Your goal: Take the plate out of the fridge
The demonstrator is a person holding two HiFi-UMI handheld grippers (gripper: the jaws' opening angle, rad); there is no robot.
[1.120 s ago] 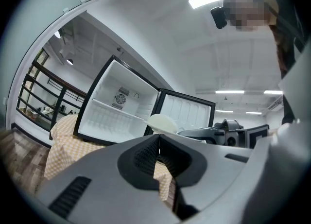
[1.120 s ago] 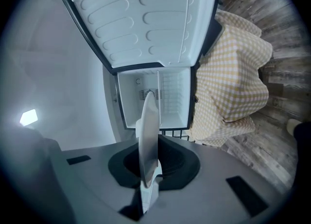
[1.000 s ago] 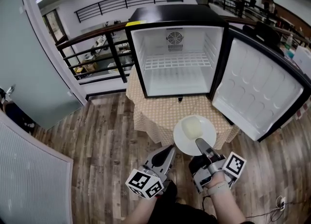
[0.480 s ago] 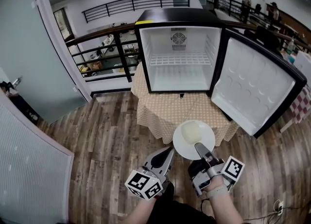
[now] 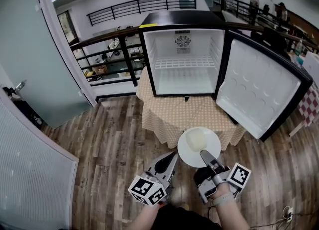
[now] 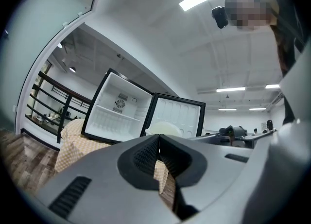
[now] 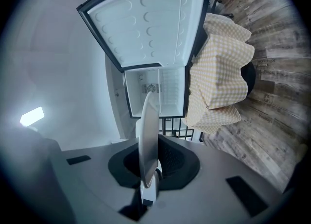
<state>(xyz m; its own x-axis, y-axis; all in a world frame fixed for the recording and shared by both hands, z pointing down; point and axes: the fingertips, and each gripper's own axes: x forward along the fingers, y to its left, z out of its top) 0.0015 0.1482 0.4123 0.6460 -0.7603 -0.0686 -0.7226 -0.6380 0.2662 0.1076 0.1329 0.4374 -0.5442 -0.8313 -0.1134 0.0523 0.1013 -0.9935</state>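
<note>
The white plate (image 5: 198,145) hangs in the air in front of the table, outside the fridge (image 5: 182,63). My right gripper (image 5: 206,155) is shut on its near rim. In the right gripper view the plate (image 7: 147,138) stands edge-on between the closed jaws. The small black fridge has its door (image 5: 259,88) swung wide to the right, and its white inside with the wire shelf holds nothing. My left gripper (image 5: 169,162) hovers left of the plate, shut with nothing in it. From the left gripper view the plate (image 6: 165,129) shows just past the shut jaws.
The fridge stands on a table with a beige checked cloth (image 5: 174,114). Wooden floor (image 5: 114,139) lies all around. A black railing (image 5: 107,54) runs behind to the left, a glass partition (image 5: 30,74) stands at the left, and people (image 5: 255,2) are far at the back right.
The plate in my right gripper has drawn slightly back toward me, away from the fridge. The left gripper has hardly moved.
</note>
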